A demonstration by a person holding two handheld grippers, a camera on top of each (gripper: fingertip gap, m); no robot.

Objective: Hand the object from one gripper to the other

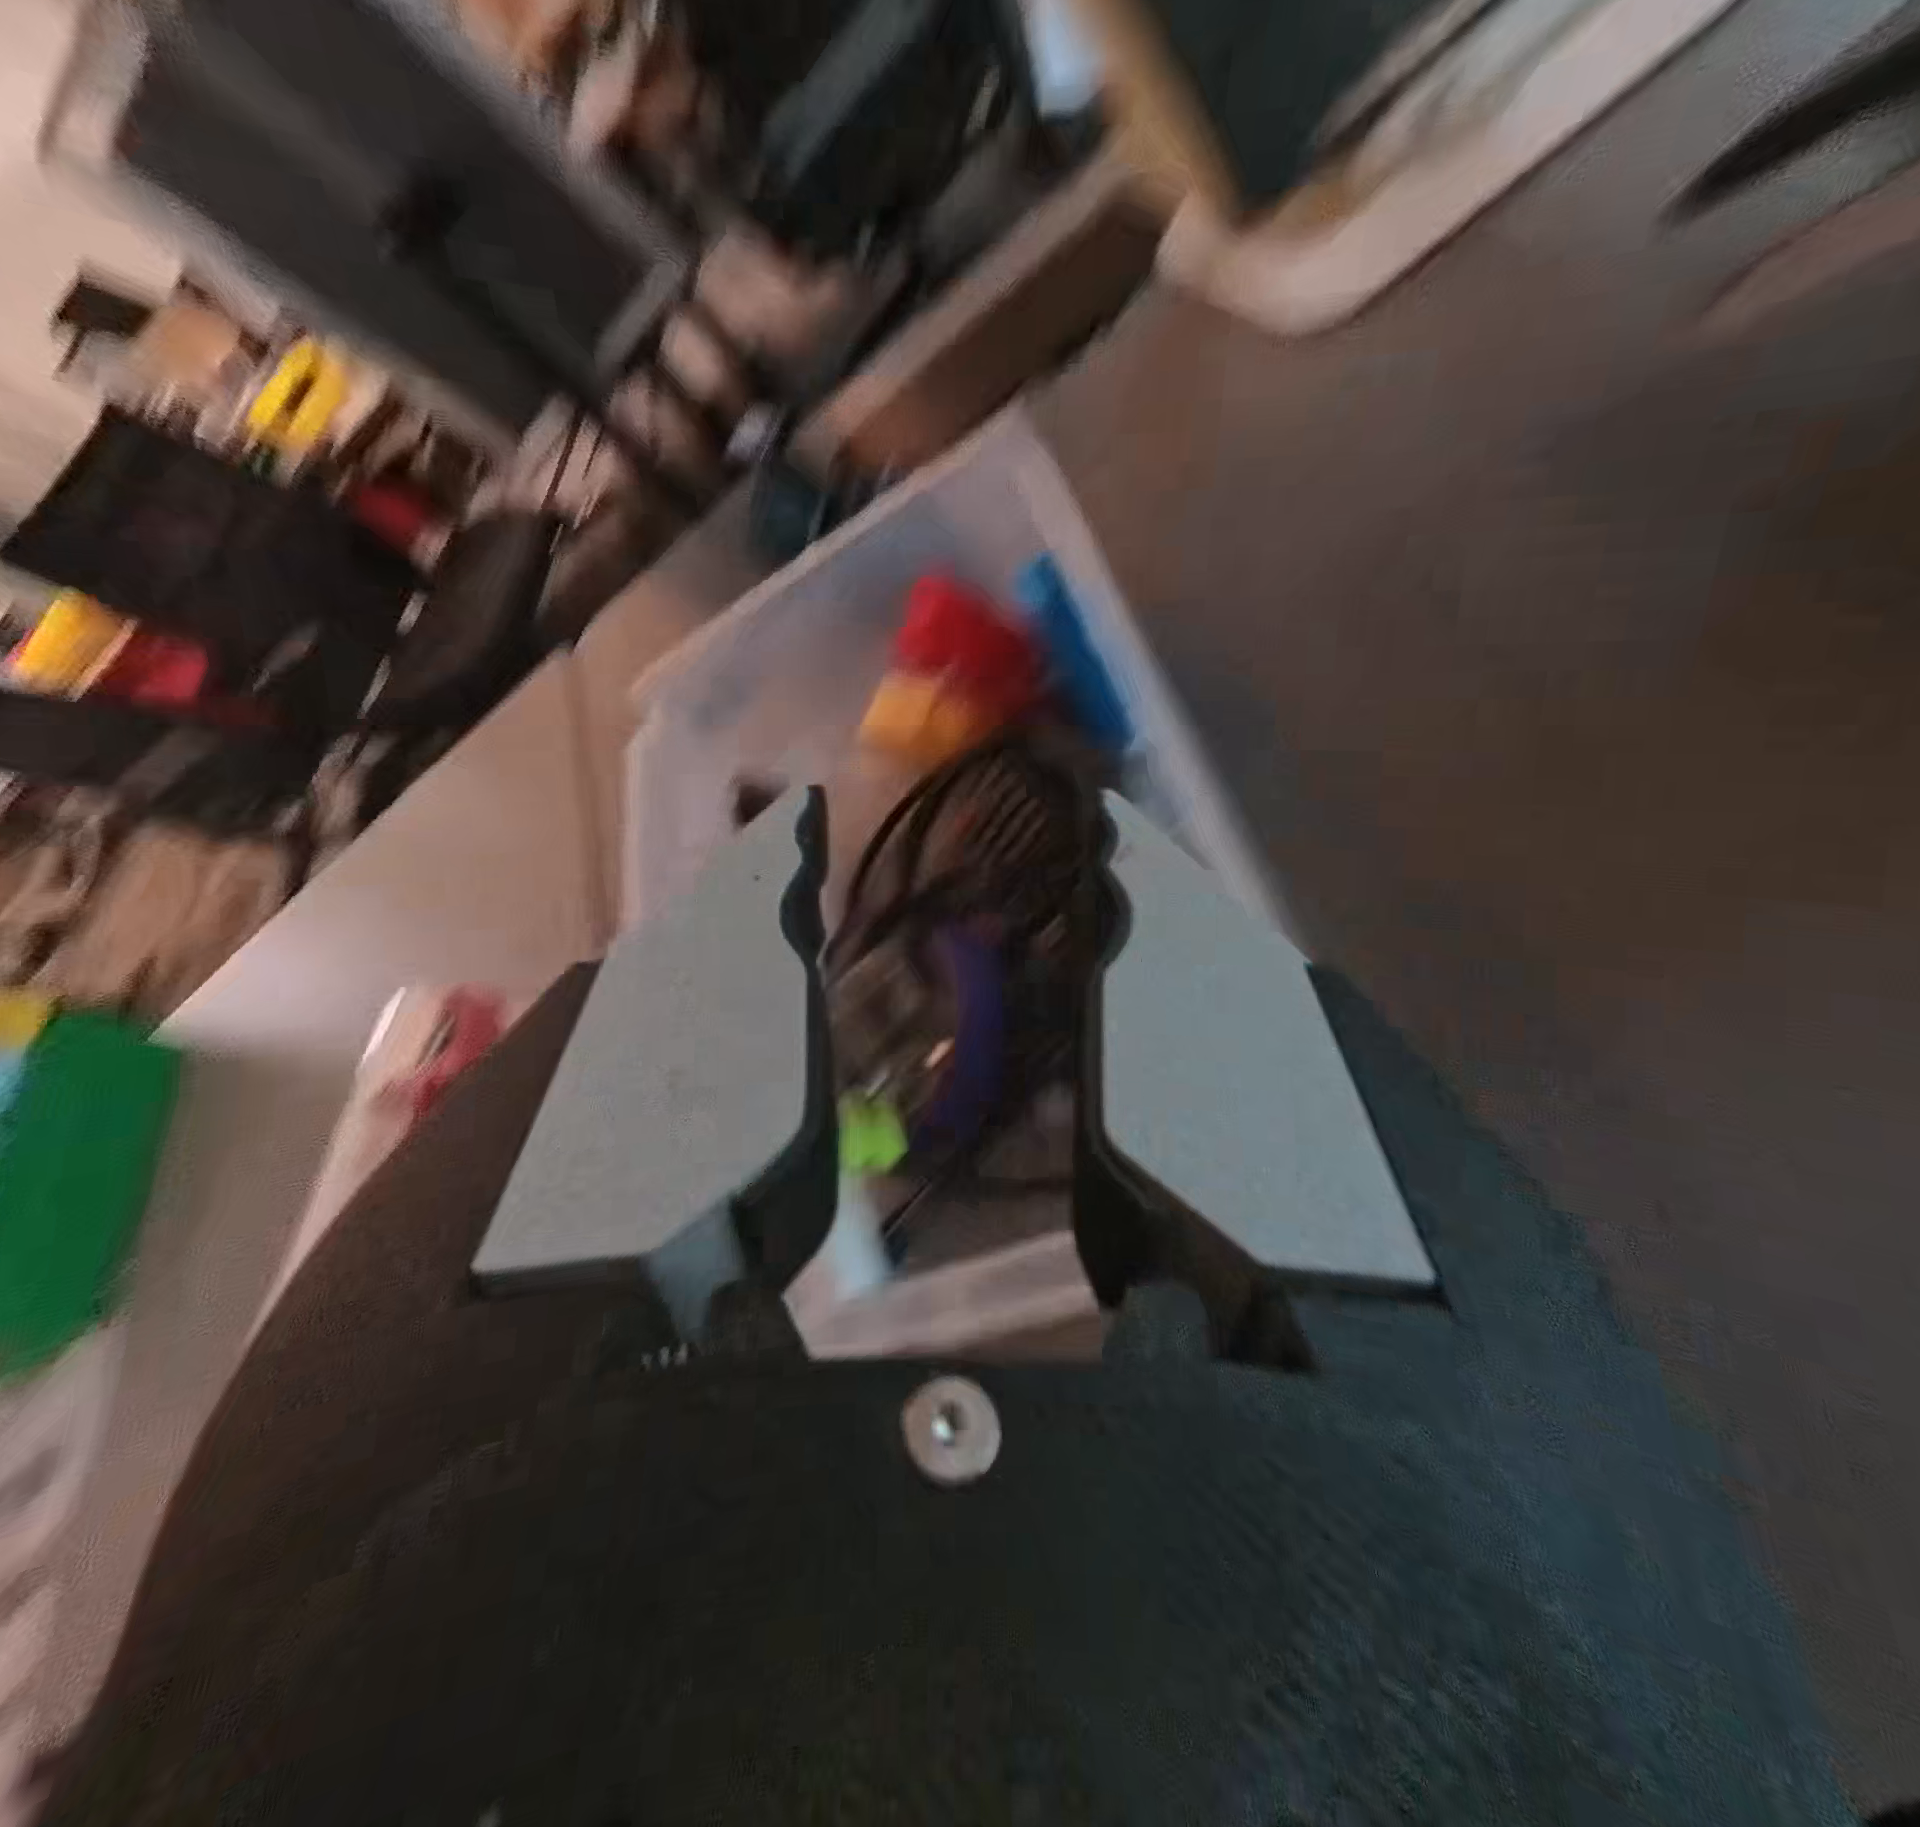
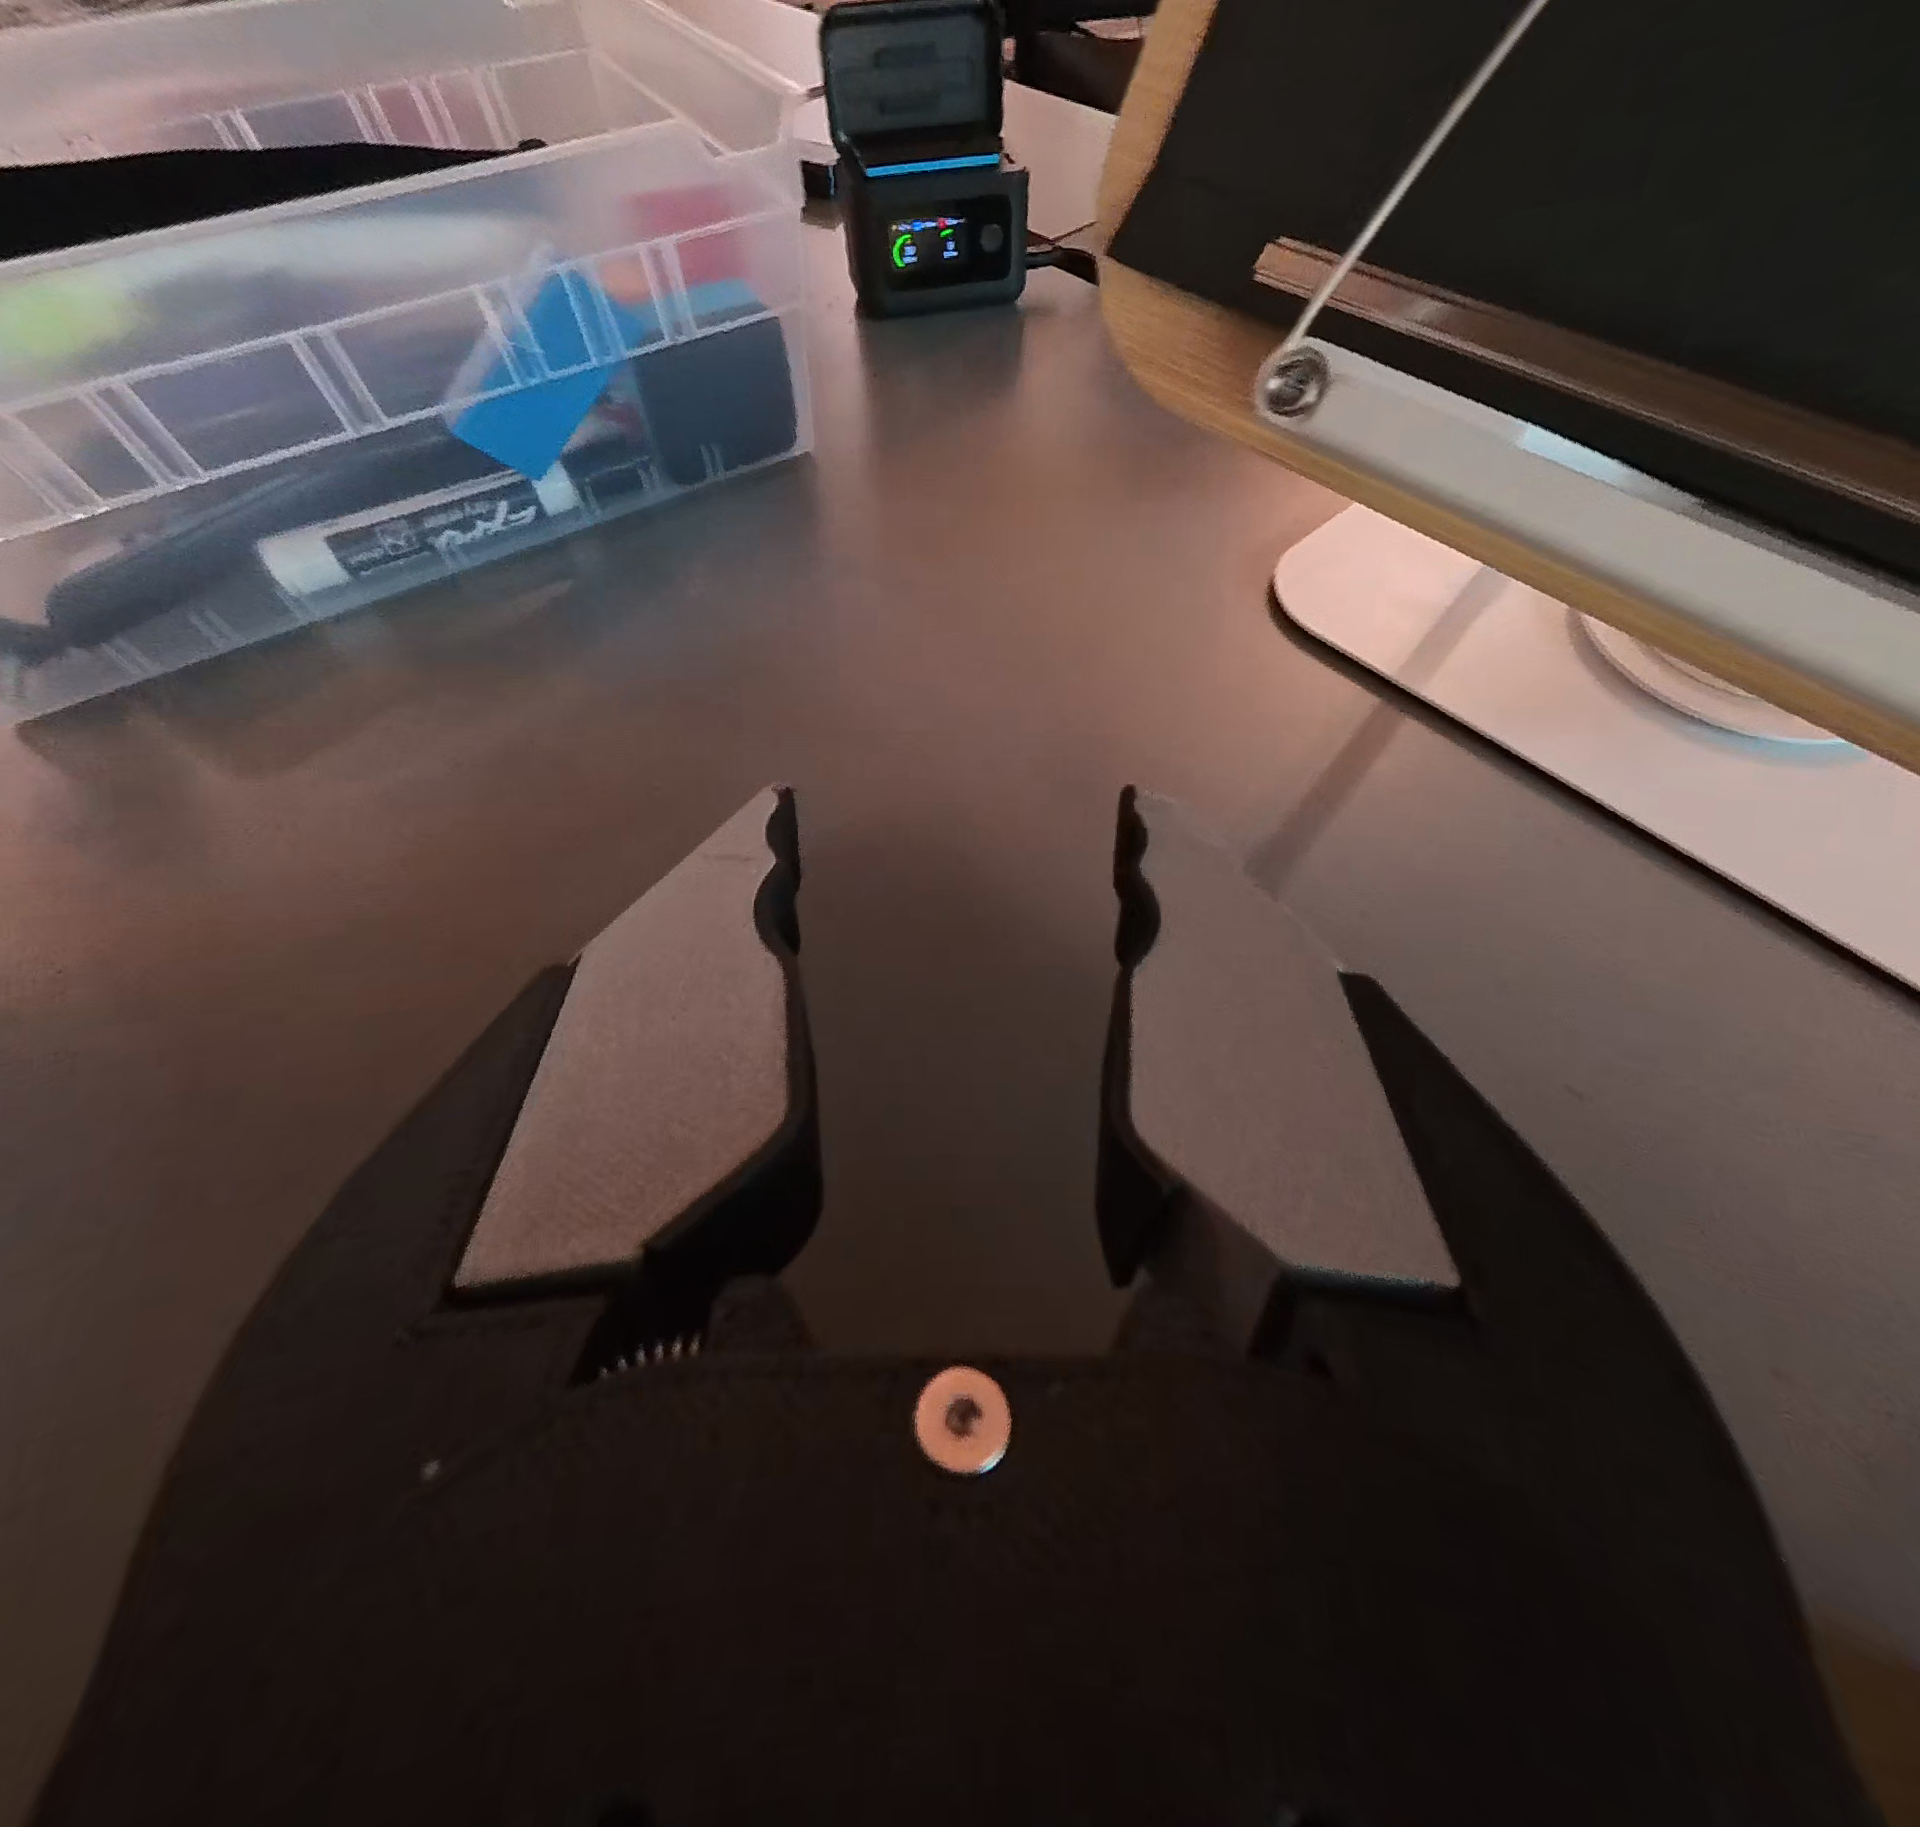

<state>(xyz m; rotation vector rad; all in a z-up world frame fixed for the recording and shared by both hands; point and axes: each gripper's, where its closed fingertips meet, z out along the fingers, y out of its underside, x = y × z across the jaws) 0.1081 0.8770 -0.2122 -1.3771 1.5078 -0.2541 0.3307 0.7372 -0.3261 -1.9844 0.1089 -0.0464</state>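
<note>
The left wrist view is motion-blurred. My left gripper (image 1: 961,811) is closed around a dark ribbed object (image 1: 977,904) with a purple part and a lime-green piece near its base. It holds the object above a clear plastic bin (image 1: 1174,738) containing red, orange and blue items. My right gripper (image 2: 956,801) is open and empty, low over the dark table (image 2: 987,634), to the right of the same bin (image 2: 727,219). The left gripper cannot be made out in the right wrist view.
In the right wrist view the bin holds a marker (image 2: 405,541), a blue piece (image 2: 540,385) and a black block (image 2: 717,406). A small device with a lit screen (image 2: 935,239) stands behind it. A monitor on a white base (image 2: 1455,634) stands at the right. A green object (image 1: 73,1185) lies at the left.
</note>
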